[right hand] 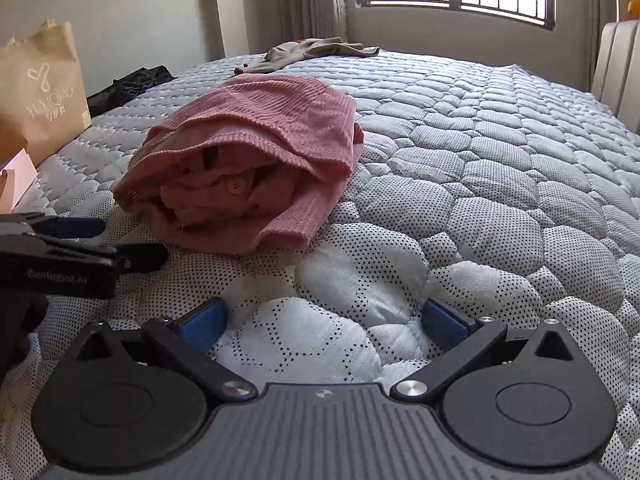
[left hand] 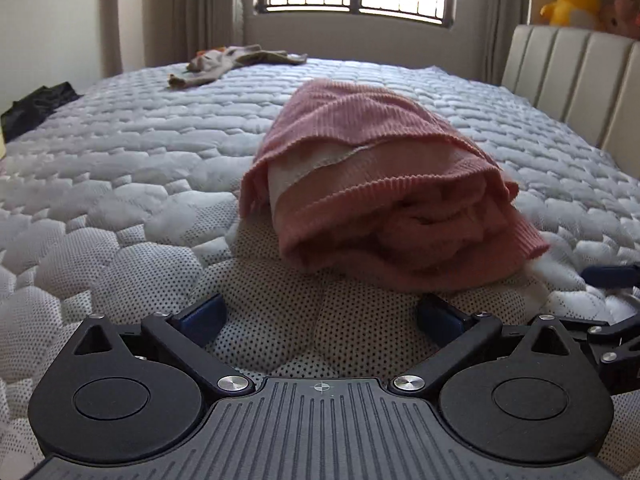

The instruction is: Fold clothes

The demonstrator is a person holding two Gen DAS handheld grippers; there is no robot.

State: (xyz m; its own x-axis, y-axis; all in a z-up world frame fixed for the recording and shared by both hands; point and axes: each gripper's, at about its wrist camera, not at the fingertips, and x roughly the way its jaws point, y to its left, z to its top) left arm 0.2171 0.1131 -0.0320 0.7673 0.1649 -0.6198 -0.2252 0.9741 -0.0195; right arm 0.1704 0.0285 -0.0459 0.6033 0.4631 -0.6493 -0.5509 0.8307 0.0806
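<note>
A pink ribbed knit garment [left hand: 384, 184] lies folded in a thick bundle on the quilted mattress [left hand: 120, 152]; its open end with a button faces me in the right wrist view [right hand: 248, 160]. My left gripper [left hand: 320, 316] is open and empty, low over the mattress just in front of the bundle. My right gripper [right hand: 324, 320] is open and empty, to the right of the bundle and a little short of it. The left gripper also shows at the left edge of the right wrist view [right hand: 100, 240], beside the bundle.
A beige garment [left hand: 236, 60] lies crumpled at the far end of the bed. Dark clothes [right hand: 128, 84] sit at the left edge. A paper bag [right hand: 40, 88] stands left of the bed. A padded headboard [left hand: 576, 76] and a yellow plush toy [left hand: 572, 0] are on the right.
</note>
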